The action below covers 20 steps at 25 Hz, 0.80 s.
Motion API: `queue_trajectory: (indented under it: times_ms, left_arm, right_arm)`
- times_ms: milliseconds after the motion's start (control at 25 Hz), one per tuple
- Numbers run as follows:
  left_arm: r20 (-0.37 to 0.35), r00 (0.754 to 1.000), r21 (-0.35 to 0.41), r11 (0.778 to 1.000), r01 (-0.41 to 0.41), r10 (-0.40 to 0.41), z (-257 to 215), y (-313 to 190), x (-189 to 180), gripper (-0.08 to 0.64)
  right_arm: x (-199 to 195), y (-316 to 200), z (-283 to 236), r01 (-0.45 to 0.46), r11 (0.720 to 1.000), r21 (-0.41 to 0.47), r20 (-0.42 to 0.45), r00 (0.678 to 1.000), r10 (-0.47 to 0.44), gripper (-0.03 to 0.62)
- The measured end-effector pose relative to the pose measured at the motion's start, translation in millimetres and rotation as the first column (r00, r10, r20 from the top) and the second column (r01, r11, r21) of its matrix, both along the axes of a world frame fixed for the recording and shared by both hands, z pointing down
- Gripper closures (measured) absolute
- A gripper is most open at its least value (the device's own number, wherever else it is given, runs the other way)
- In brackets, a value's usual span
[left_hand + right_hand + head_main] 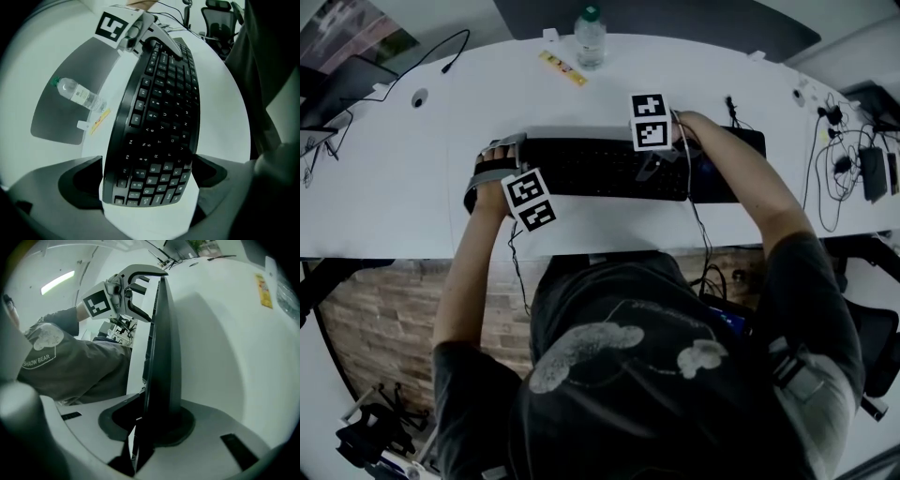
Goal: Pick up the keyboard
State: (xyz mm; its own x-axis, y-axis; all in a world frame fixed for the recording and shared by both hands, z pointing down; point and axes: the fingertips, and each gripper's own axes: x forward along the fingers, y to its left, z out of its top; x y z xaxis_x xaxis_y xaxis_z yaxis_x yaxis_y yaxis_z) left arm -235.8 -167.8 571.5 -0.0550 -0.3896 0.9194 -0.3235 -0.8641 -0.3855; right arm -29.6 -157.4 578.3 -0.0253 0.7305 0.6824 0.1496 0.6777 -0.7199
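While the keyboard point(600, 169) lies along the near side of the white table point(394, 187), we hold it at both ends: our left gripper point(149, 180) clamps its left end across the key rows, and our right gripper point(152, 423) pinches its thin right edge; a bottle point(590, 37) stands beyond.

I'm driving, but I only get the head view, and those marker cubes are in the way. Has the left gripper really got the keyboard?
Observer: Yes. In the left gripper view, the left gripper has its fingers pressed on the front and back edges of the keyboard at its end.
Operator: And the right one?
Observer: The right gripper pinches the keyboard top and bottom; its view shows the board edge-on.
Operator: Anything else I can't see?
Observer: Office chairs beyond the keyboard's far end, in the left gripper view.
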Motion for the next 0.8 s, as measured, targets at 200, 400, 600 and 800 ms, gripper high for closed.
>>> queue_trajectory:
  times_ms: [200, 400, 600, 800]
  left_arm:
    - [-0.148, 0.983, 0.053, 0.991, 0.121, -0.112, -23.9, -3.5, -1.5, -0.025]
    - [-0.312, 0.914, 0.069, 0.953, 0.294, -0.259, -45.8, -5.2, -6.0, -0.025]
    - [-0.519, 0.754, 0.072, 0.859, 0.508, -0.402, -73.9, -12.1, -8.9, -0.025]
    - [-0.694, 0.526, 0.0, 0.73, 0.684, -0.492, -87.1, -6.9, -5.7, -0.025]
  right_arm:
    - [13.1, 7.6, -5.7, -0.037, 0.999, -0.04, -0.006, 0.999, 0.037, 0.523]
    - [21.2, 6.7, -17.3, -0.126, 0.99, -0.059, 0.069, 0.989, 0.13, 0.523]
    - [26.9, -9.4, -28.7, -0.254, 0.964, -0.073, 0.167, 0.95, 0.263, 0.522]
    - [25.7, -27.9, -33.2, -0.347, 0.934, -0.085, 0.276, 0.892, 0.357, 0.522]
